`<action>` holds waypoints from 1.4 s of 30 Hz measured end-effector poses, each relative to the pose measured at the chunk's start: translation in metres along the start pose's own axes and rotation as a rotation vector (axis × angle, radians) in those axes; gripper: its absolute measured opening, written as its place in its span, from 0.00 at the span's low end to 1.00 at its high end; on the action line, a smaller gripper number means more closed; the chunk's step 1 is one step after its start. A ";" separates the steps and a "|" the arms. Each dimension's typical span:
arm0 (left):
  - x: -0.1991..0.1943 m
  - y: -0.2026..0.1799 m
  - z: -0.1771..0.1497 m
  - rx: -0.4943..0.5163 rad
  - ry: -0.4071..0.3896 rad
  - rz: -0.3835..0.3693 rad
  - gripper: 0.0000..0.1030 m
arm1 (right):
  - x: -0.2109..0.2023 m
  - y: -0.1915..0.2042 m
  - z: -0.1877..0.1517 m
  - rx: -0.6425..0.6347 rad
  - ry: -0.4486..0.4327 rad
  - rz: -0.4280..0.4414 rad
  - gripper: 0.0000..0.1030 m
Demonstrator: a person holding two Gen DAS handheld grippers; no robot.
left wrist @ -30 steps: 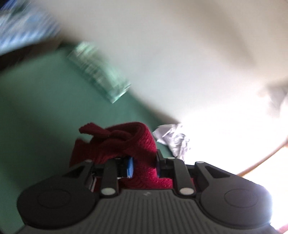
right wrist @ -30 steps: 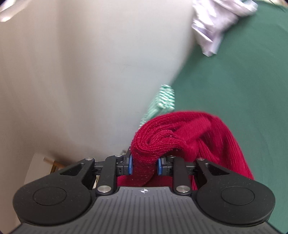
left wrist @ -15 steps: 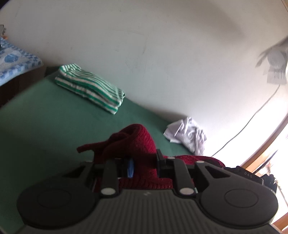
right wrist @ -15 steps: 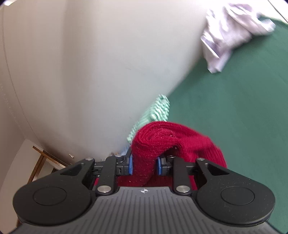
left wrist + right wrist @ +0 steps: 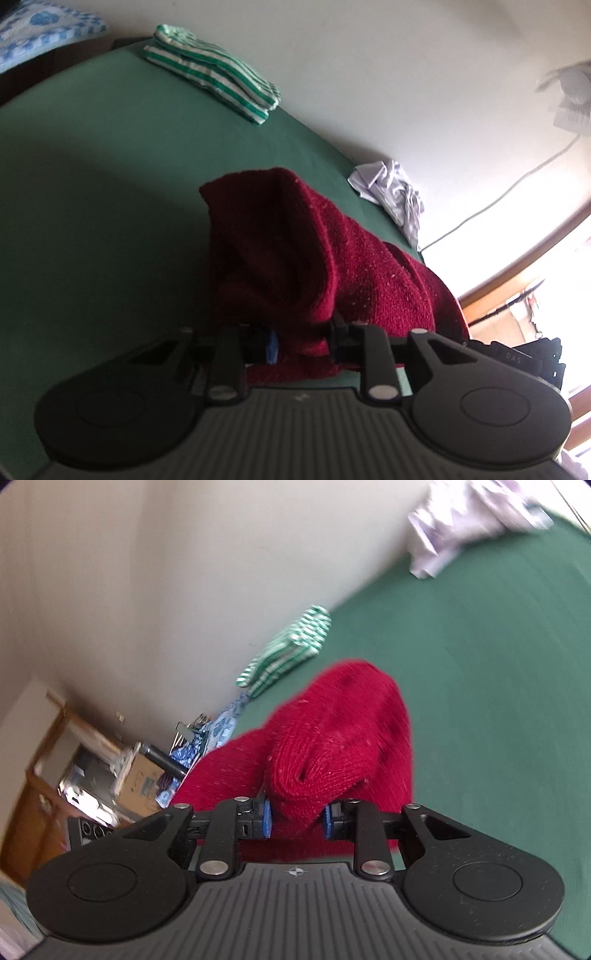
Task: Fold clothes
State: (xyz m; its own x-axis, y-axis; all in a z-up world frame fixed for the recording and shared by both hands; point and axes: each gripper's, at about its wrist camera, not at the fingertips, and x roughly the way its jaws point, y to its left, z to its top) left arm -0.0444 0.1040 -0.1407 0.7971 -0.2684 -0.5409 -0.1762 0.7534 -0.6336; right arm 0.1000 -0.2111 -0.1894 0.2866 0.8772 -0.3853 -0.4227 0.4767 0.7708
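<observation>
A red knitted garment [image 5: 317,258] hangs bunched from both grippers above a green table [image 5: 92,184]. My left gripper [image 5: 303,343] is shut on a fold of it, and the cloth drapes forward over the jaws. My right gripper [image 5: 295,819] is shut on another thick fold of the same red garment [image 5: 332,738], which stretches off to the left. The blue pads [image 5: 266,819] press into the cloth. The table [image 5: 498,664] lies below.
A folded green-and-white striped garment [image 5: 214,77] lies at the table's far edge by the wall; it also shows in the right wrist view [image 5: 288,650]. A crumpled white garment [image 5: 391,192] [image 5: 469,520] lies at another far corner. Shelves with clutter [image 5: 92,775] stand beside the table.
Both grippers have swung and tilted down with the red garment still held. The table now fills more of each view, and the garment hangs more spread out between them.
</observation>
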 end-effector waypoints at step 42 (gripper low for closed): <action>0.047 0.023 0.090 -0.184 0.129 -0.120 0.27 | 0.050 0.057 0.082 0.119 0.001 -0.209 0.22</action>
State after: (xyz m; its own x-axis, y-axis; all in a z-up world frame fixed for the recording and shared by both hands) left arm 0.0407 0.1627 -0.1313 0.7405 -0.4326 -0.5143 -0.1961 0.5930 -0.7810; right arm 0.1604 -0.1450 -0.1226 0.3566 0.7602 -0.5431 -0.2496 0.6377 0.7288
